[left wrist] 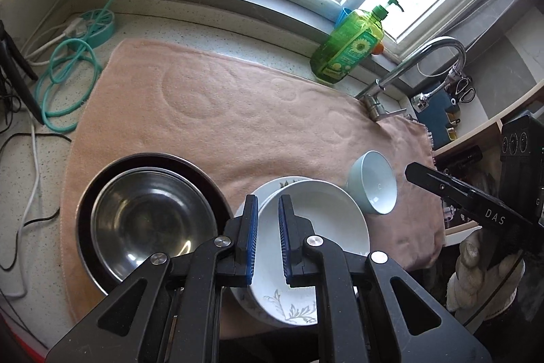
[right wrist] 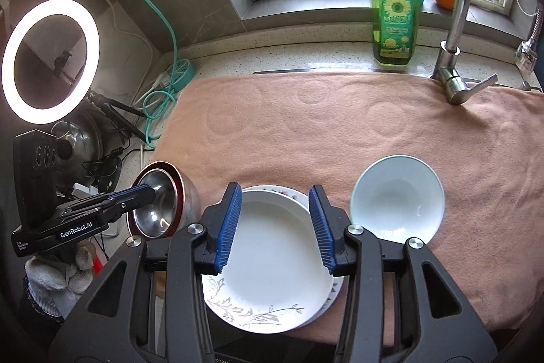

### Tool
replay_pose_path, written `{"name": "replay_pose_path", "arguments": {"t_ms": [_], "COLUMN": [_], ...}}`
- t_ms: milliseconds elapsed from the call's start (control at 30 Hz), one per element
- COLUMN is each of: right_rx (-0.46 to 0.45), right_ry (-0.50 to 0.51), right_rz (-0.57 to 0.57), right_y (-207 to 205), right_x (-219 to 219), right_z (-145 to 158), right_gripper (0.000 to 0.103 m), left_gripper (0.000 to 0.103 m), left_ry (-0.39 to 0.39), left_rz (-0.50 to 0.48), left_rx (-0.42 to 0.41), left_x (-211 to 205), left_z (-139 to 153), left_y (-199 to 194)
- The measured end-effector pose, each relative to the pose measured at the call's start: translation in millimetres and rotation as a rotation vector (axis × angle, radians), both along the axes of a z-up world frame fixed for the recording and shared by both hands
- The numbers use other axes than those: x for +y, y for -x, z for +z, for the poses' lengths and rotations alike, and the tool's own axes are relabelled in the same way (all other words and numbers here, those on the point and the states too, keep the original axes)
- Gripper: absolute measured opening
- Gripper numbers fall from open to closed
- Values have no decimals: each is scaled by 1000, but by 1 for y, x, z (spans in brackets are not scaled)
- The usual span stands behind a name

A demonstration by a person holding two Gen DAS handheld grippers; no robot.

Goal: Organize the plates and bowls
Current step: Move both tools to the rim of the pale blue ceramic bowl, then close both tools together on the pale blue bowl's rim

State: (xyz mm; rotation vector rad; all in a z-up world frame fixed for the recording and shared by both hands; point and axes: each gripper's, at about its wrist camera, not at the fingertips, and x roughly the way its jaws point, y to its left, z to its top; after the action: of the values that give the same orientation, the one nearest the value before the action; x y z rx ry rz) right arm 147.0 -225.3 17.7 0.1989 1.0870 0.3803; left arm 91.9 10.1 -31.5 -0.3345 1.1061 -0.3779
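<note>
Right wrist view: right gripper (right wrist: 274, 193) released, blue pads spread above stacked white plates (right wrist: 272, 261) at near edge of pink towel (right wrist: 340, 125). Pale bowl (right wrist: 397, 196) just right of them. Left gripper (right wrist: 148, 193), lettered "GenRobot.AI", clenched on nothing beside steel bowl (right wrist: 163, 210) at towel's left edge. Left wrist view: "DAS" on right gripper.

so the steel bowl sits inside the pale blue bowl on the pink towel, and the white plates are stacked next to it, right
Not quite. The steel bowl sits inside a dark red-rimmed bowl, as the left wrist view shows. The pale blue bowl stands empty on the other side of the stacked white plates, all on the pink towel.
</note>
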Motion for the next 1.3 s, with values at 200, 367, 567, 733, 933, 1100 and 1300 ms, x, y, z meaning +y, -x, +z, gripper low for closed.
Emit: {"name": "replay_pose_path", "arguments": {"t_ms": [200,367,567,733,933,1100,1300], "right_rx": [-9,-11,-80,-71,-24,2,70], "right_ry": [38,34,84,86,116,82,41], "right_rz": [-41,-98,-129,-107,-109,-74,-62], "right_y": [0,1,2,-4,-12,-17,-25], "right_x": [-58,-102,-134,-147,-154,-154,-154], "right_z": [-12,-28,-40,-50,-66,-79,-98], "right_gripper": [49,49,49,50,50,46,30], "left_gripper": [11,11,11,11,11,11,11], "left_ry": [-8,-14,-28,-39,-64,-83,-96], "left_rz": [-33,-66,-86,-85,-82,-73,-71], "left_rx": [-20,-26,-31,-26,2,6,24], "left_x": [-57,-104,-145,-166,-181,-185,-186], "left_z": [-4,-12,-24,-33,-46,-51,-57], "left_y": [-2,-5,-7,-9,-17,-24,-30]}}
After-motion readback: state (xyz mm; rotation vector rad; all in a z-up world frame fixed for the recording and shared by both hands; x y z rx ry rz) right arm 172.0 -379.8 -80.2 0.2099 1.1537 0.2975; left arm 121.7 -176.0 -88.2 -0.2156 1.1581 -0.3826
